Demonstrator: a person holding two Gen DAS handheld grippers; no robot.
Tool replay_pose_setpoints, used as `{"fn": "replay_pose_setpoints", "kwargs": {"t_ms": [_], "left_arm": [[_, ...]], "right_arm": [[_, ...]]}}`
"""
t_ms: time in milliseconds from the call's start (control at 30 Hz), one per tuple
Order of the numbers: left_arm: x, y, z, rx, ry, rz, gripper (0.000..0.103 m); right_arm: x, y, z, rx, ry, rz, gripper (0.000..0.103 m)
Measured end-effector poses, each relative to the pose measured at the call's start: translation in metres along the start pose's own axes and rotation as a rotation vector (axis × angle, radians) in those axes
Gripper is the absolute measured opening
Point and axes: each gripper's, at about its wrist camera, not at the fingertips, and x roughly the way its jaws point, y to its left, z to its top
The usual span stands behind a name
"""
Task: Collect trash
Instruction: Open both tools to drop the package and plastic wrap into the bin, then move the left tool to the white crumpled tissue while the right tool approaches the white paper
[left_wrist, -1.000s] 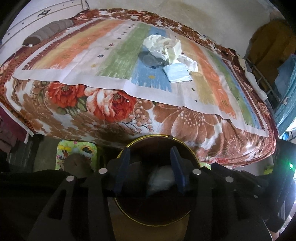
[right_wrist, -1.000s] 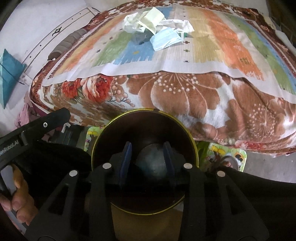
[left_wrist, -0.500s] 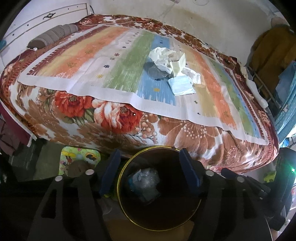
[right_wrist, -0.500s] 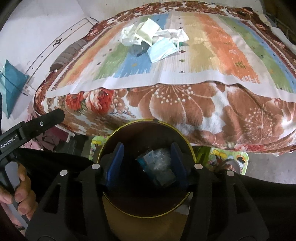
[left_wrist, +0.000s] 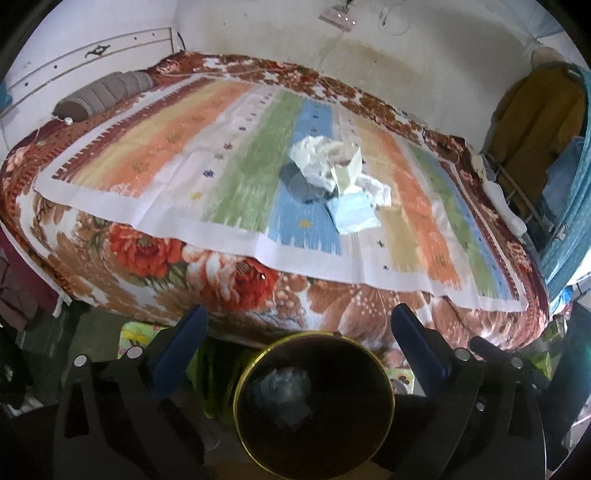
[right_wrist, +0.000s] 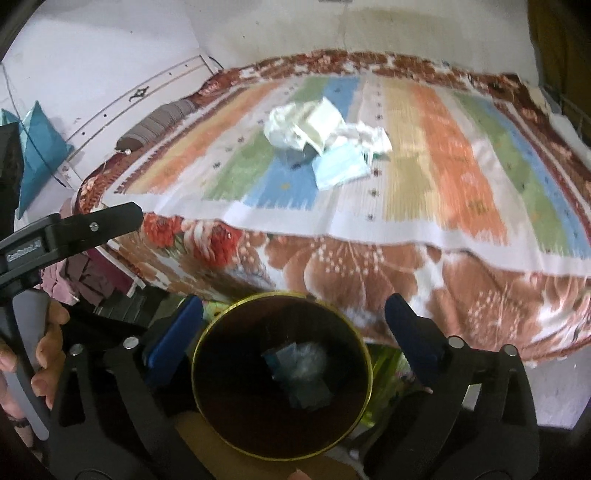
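A dark round bin with a yellow rim (left_wrist: 255, 369) (right_wrist: 207, 339) stands on the floor at the bed's near edge, with crumpled plastic and a blue scrap (left_wrist: 286, 387) (right_wrist: 301, 369) lying in it. On the striped cloth lies a pile of trash: crumpled white paper (left_wrist: 317, 162) (right_wrist: 288, 127), a pale carton (left_wrist: 347, 173) (right_wrist: 323, 122) and a blue face mask (left_wrist: 352, 214) (right_wrist: 340, 166). My left gripper (left_wrist: 301, 336) is open and empty above the bin. My right gripper (right_wrist: 295, 326) is open and empty above the bin too.
The bed (left_wrist: 147, 251) has a floral blanket under a striped cloth (left_wrist: 240, 177). A grey bolster (left_wrist: 99, 94) lies at its far left. Clothes hang at the right (left_wrist: 539, 110). The left gripper's handle and hand (right_wrist: 48, 332) show left in the right wrist view.
Both grippers opened wide and lifted up from the bin. The plastic and the blue scrap they held now lie in the bin.
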Motion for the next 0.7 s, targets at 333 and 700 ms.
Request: {"fn": "replay_pose_setpoints", "kwargs": {"t_ms": [333,700], "left_arm": [[-0.003,-0.005,0.031,0.069,-0.100,0.063,0.097],[0.010,-0.003,0.067,0.066,-0.101,-0.021,0.097]], "right_arm": [[-0.003,-0.001,0.020,-0.014,-0.057,0.030,0.094],[0.007,-0.012,0.053,-0.019,-0.082,-0.026,0.094]]}}
